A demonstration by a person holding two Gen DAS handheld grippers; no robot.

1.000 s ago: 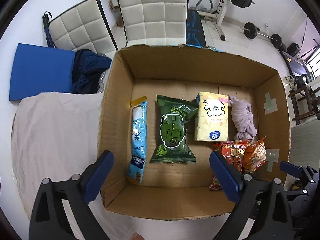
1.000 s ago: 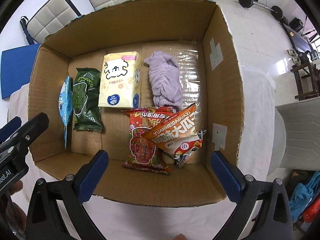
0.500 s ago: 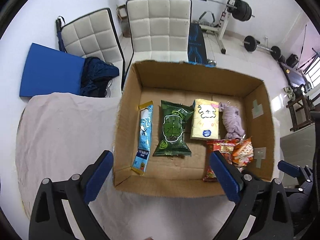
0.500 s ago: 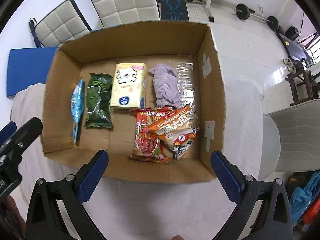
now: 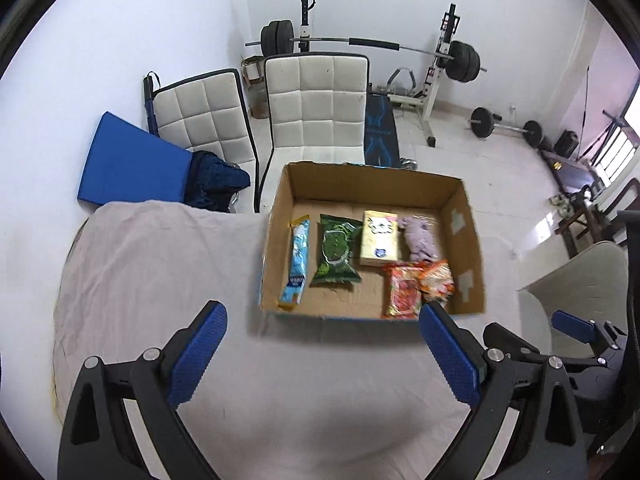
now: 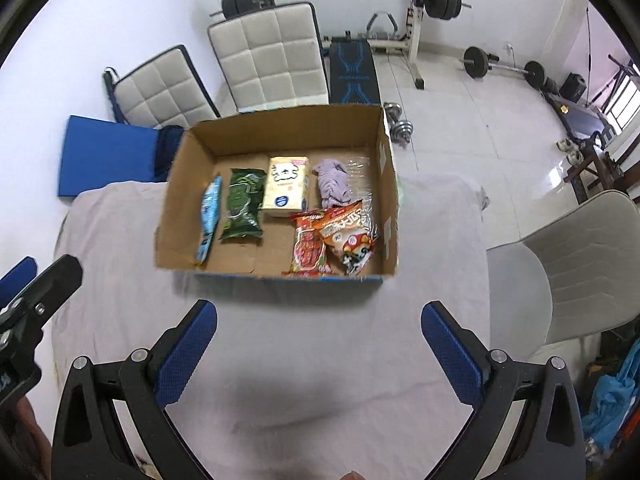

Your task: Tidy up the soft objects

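The soft packets all lie inside the open brown cardboard box (image 6: pixel 280 200), which sits on the pale cloth-covered bench (image 6: pixel 120 280) at twelve o'clock from both my claws, well apart from either. My right claw (image 6: pixel 319 354) hangs released and empty, jaws spread wide, centred just short of the box's near wall. My left claw (image 5: pixel 324 354) is likewise released and empty, but the box lies nearer its one o'clock, so I judge the right hand the better placed for the red and orange snack bags, the left for the long packets.

Along the floor of the box, from nine o'clock to three: a slim light-blue packet (image 6: pixel 209 218) against the left wall, a dark green crinkled snack bag (image 6: pixel 242 204), a pale yellow soft tissue pack with a cartoon face (image 6: pixel 286 192), and a bunched lilac cloth (image 6: pixel 332 184). The first three run with their long axes toward twelve o'clock, so a claw coming straight in would span them across their width. The red snack bag (image 6: pixel 308 248) lies nearer me, with the orange-and-white snack bag (image 6: pixel 350 236) overlapping its right edge.

Clear plastic beside the lilac cloth is hard to make out. The left view is smeared with blur over the red and orange bags, and print on every packet is unreadable.
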